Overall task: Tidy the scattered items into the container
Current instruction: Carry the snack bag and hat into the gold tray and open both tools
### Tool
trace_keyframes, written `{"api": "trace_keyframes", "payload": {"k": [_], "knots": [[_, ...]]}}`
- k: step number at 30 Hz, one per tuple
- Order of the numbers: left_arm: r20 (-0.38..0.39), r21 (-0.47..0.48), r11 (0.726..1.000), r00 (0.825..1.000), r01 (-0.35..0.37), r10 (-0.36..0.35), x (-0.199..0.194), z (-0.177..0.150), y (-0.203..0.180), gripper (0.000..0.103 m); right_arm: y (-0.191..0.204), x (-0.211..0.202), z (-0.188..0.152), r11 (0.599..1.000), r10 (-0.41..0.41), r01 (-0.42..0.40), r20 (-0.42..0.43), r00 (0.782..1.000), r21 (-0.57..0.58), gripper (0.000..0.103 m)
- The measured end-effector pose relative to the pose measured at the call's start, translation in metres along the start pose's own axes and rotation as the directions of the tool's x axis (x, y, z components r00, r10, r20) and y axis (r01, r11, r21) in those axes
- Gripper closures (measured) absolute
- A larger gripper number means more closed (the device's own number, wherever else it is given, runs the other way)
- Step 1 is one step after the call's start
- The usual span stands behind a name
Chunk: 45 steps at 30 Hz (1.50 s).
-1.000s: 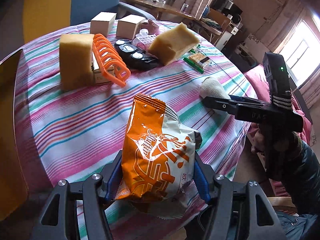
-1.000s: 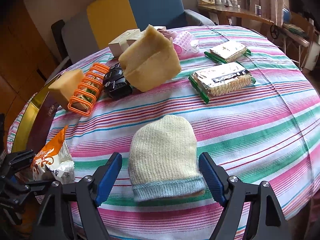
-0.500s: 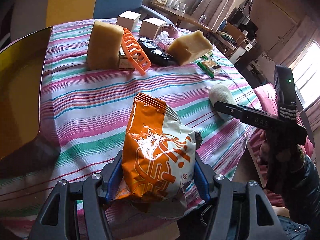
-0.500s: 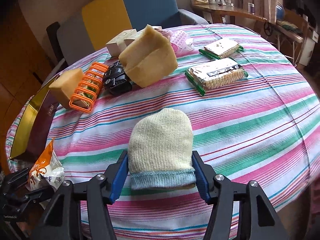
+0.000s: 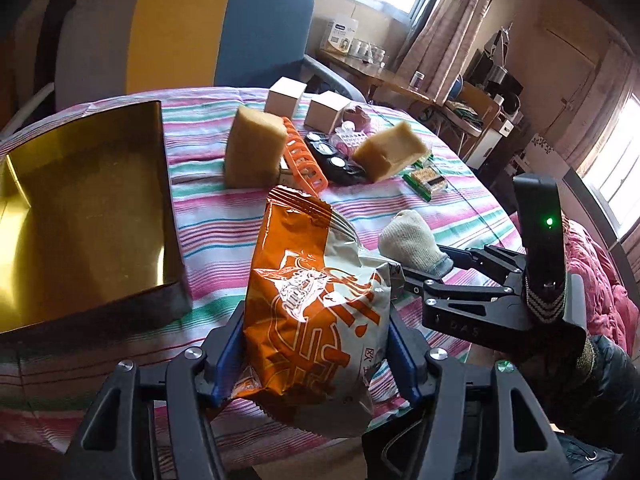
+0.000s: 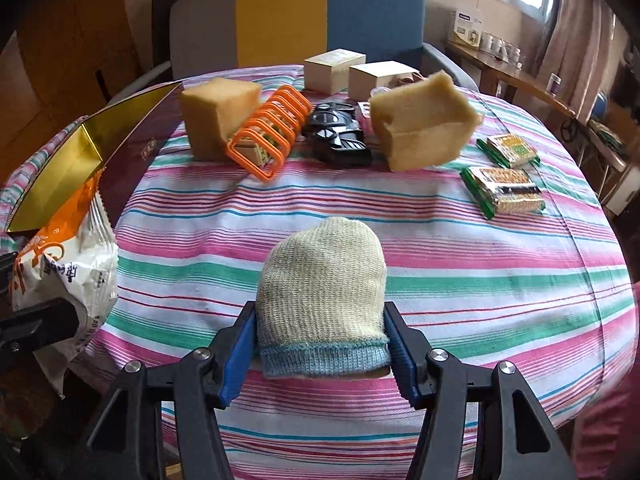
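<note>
My left gripper [image 5: 316, 334] is shut on an orange and white snack bag [image 5: 312, 280], held upright above the striped tablecloth [image 5: 216, 216]. The open gold-lined box [image 5: 80, 216] lies just left of the bag. My right gripper [image 6: 322, 346] is shut on a cream knit hat [image 6: 320, 280] with a blue cuff, its blue pads pressing the cuff on both sides. In the left wrist view that hat [image 5: 408, 236] shows just right of the bag. From the right wrist view, the snack bag [image 6: 68, 248] sits at the left edge, in front of the gold box [image 6: 60, 168].
Two tan sponges [image 6: 218, 114] [image 6: 424, 124], an orange rack [image 6: 268, 132], a black gadget [image 6: 338, 136], two white boxes [image 6: 334, 66] and two green cracker packs [image 6: 504, 188] lie across the far half of the table. A blue and yellow chair [image 6: 328, 12] stands behind.
My right gripper closed onto the hat and carried it left, toward the bag. My left gripper swung left with the bag, bringing the gold box fully into view.
</note>
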<state>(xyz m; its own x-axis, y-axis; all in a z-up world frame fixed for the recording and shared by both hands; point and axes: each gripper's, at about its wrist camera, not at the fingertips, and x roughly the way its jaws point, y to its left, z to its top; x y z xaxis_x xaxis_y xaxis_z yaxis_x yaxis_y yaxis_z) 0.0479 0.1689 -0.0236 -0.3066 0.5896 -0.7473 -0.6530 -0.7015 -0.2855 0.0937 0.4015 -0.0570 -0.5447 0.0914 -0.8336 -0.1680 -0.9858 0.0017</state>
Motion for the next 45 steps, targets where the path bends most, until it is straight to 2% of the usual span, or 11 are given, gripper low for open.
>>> {"api": "trace_keyframes", "payload": {"k": [7, 16, 22, 29, 35, 41, 45], "knots": [[0.104, -0.115, 0.991, 0.991, -0.075, 0.088, -0.043, 0.005, 0.042, 0.040, 0.043, -0.012, 0.026, 0.995, 0.059, -0.054, 0.051, 0.997, -0.090, 0.043], [0.142, -0.260, 0.943, 0.958, -0.208, 0.251, -0.072, 0.008, 0.122, 0.040, 0.125, -0.022, 0.069, 0.954, 0.220, -0.193, 0.097, 0.971, -0.227, 0.043], [0.124, -0.294, 0.918, 0.942, -0.266, 0.312, -0.069, 0.016, 0.160, 0.040, 0.180, -0.015, 0.092, 0.916, 0.291, -0.248, 0.097, 0.952, -0.315, 0.043], [0.093, -0.311, 0.898, 0.930, -0.311, 0.354, -0.061, 0.035, 0.192, 0.040, 0.226, 0.016, 0.110, 0.896, 0.291, -0.248, 0.063, 0.955, -0.368, 0.043], [0.024, -0.318, 0.873, 0.918, -0.369, 0.397, -0.045, 0.042, 0.215, 0.040, 0.239, 0.043, 0.125, 0.904, 0.270, -0.242, 0.032, 0.962, -0.352, 0.043], [-0.031, -0.336, 0.855, 0.912, -0.395, 0.410, -0.032, 0.039, 0.230, 0.039, 0.245, 0.061, 0.133, 0.909, 0.266, -0.250, 0.002, 0.964, -0.334, 0.041], [-0.031, -0.343, 0.851, 0.910, -0.398, 0.413, -0.031, 0.037, 0.233, 0.037, 0.245, 0.068, 0.131, 0.909, 0.275, -0.267, -0.022, 0.961, -0.319, 0.040]]}}
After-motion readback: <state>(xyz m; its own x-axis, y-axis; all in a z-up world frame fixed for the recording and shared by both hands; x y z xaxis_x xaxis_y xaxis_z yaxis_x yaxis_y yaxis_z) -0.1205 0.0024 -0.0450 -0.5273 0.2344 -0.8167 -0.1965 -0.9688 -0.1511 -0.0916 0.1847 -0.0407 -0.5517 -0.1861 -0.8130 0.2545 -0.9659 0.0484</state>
